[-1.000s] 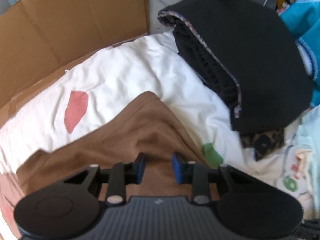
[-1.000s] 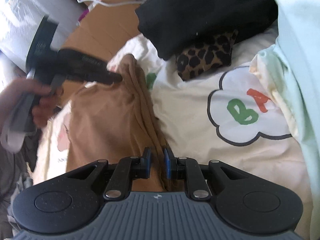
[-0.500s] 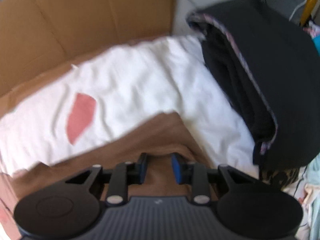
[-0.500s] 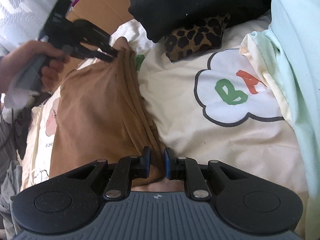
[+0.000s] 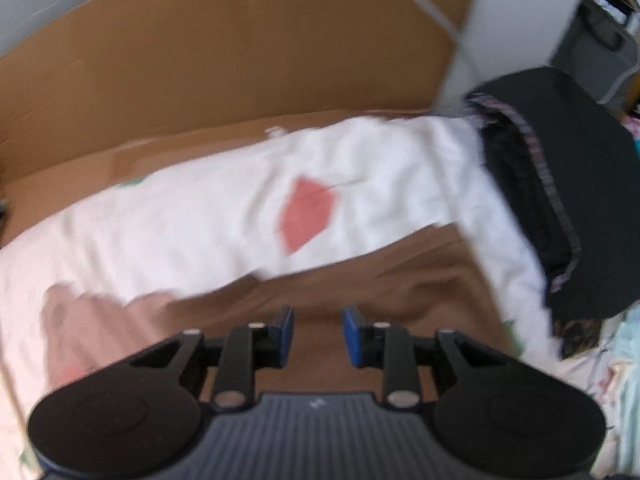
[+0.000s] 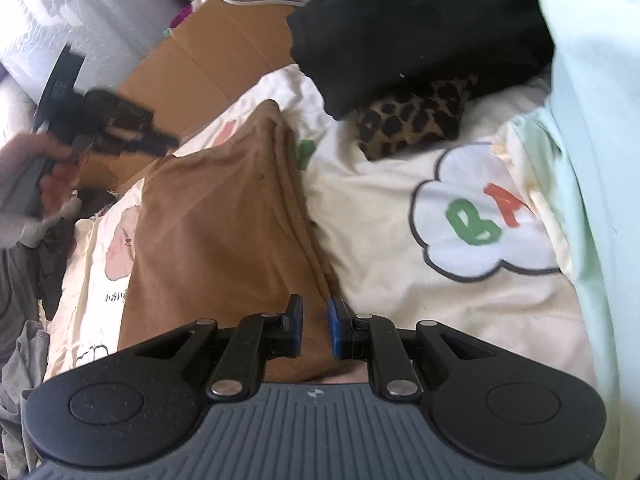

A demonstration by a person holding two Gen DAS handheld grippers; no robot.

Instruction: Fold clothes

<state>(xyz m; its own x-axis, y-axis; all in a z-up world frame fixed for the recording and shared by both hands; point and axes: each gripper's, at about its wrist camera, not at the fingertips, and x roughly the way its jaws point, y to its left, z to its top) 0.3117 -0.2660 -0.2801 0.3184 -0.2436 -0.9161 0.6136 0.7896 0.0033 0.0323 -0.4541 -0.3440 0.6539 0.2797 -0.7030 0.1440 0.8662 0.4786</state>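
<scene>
A brown garment lies on the printed white sheet, folded lengthwise with its long folds along the right side. My right gripper sits at the garment's near end, its pads close together with the folded edge pinched between them. My left gripper hovers over the far part of the garment, pads apart and nothing between them. In the right wrist view it is blurred at the garment's far left edge, held by a hand.
A folded black garment lies at the far right on a leopard-print cloth. Flat cardboard borders the sheet's far side. A pale green garment runs along the right. Grey clothes lie at the left edge.
My left gripper has swept left from the garment's far corner along its far edge, its gap unchanged. The far corner now lies free. My right gripper has stayed put.
</scene>
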